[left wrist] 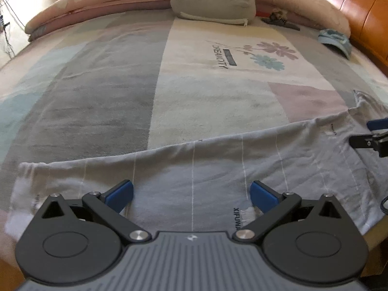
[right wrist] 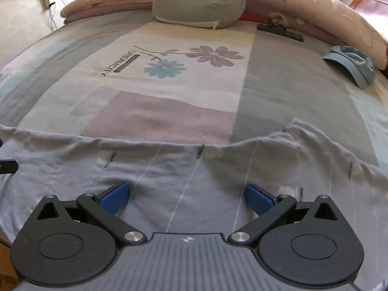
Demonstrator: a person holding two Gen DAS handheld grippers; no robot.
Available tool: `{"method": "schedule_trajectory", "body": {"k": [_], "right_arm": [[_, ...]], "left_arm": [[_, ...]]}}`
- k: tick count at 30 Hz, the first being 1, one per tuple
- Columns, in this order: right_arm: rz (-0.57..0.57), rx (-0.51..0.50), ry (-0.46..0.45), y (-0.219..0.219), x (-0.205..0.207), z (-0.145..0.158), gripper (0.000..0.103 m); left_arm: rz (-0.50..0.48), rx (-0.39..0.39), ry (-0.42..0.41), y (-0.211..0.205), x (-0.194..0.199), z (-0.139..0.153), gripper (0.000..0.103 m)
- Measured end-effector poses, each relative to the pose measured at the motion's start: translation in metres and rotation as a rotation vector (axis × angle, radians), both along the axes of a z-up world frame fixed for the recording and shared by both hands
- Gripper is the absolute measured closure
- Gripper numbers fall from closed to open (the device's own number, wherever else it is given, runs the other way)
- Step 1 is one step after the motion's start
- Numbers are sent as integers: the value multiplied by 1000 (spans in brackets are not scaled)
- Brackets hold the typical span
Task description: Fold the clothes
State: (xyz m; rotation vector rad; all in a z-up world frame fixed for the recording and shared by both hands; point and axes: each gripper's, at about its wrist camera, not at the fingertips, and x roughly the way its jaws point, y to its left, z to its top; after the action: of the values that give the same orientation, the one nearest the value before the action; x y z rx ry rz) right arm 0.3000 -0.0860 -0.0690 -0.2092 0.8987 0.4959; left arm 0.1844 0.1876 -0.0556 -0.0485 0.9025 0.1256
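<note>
A light grey garment [left wrist: 194, 169] with thin white stripes and small printed words lies spread flat along the near edge of the bed. It also shows in the right wrist view [right wrist: 169, 169]. My left gripper [left wrist: 191, 194] is open and empty, just above the garment's left part. My right gripper [right wrist: 185, 195] is open and empty, above the garment's right part. The right gripper's fingers [left wrist: 368, 140] show at the right edge of the left wrist view. A sleeve [right wrist: 315, 135] lies rumpled at the right.
The bed sheet [right wrist: 169, 111] has grey, pink and cream blocks with a flower print. A grey pillow [right wrist: 201, 2] and a pink rolled quilt [left wrist: 97, 7] lie at the far side. A blue cap [right wrist: 351, 63] and a dark clip [right wrist: 278, 29] lie at the far right. An orange wooden headboard [left wrist: 359, 12] stands at the right.
</note>
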Motion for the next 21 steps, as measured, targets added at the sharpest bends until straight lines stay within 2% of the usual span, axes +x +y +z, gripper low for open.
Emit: {"method": "schedule_trajectory", "body": {"k": [4,8,14,17,21], "right_arm": [[107,3,-47,-24,-14,15,0],[126,-14,-88,-64,-29,20,0],[-55,-36,-75,-141,-36,11,0],[-157,-47,-36,-178,-43,-1,0],[-232,16,-27,-212,-54,-4,0]], "left_arm": [[1,16,-19,-16,-3,13,1],[-49,16,-25,-46,11,19,1],[-187,1,-20,-100,43,22,1],[-237,9,-2,-123,55,19,1],[-282,21,6,-146,64,20,1]]}}
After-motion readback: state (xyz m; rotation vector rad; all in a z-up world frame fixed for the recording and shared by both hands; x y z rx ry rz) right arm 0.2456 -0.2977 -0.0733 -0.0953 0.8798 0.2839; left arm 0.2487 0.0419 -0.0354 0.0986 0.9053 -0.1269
